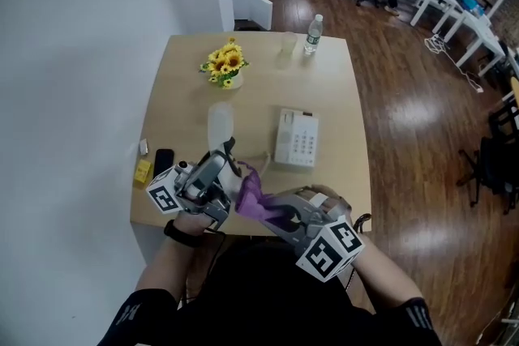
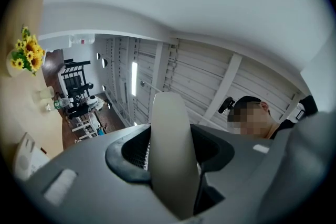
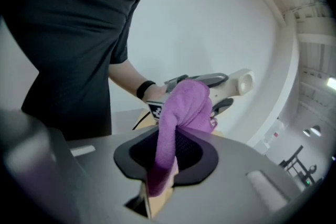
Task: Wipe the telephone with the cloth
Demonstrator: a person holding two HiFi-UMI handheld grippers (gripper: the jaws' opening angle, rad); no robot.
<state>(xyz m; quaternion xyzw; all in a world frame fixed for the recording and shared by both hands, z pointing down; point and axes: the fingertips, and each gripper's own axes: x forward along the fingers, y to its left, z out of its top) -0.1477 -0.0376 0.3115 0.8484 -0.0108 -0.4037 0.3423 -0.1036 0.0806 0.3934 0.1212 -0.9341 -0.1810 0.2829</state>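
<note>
The white telephone base (image 1: 296,138) lies flat at the middle of the wooden table (image 1: 340,93). Its pale handset (image 1: 220,126) is lifted off and stands clamped in my left gripper (image 1: 217,166), which is shut on it near the table's front edge. In the left gripper view the handset (image 2: 169,128) runs up between the jaws of the left gripper (image 2: 170,157). My right gripper (image 1: 274,211) is shut on a purple cloth (image 1: 258,194), which reaches toward the handset's lower part. In the right gripper view the cloth (image 3: 184,105) drapes against the left gripper (image 3: 197,81) and the handset (image 3: 239,84).
A small vase of sunflowers (image 1: 225,66) stands at the table's far left. A water bottle (image 1: 313,34) and a clear glass (image 1: 289,43) stand at the far edge. A black phone (image 1: 164,160) and a yellow item (image 1: 143,171) lie at the left edge.
</note>
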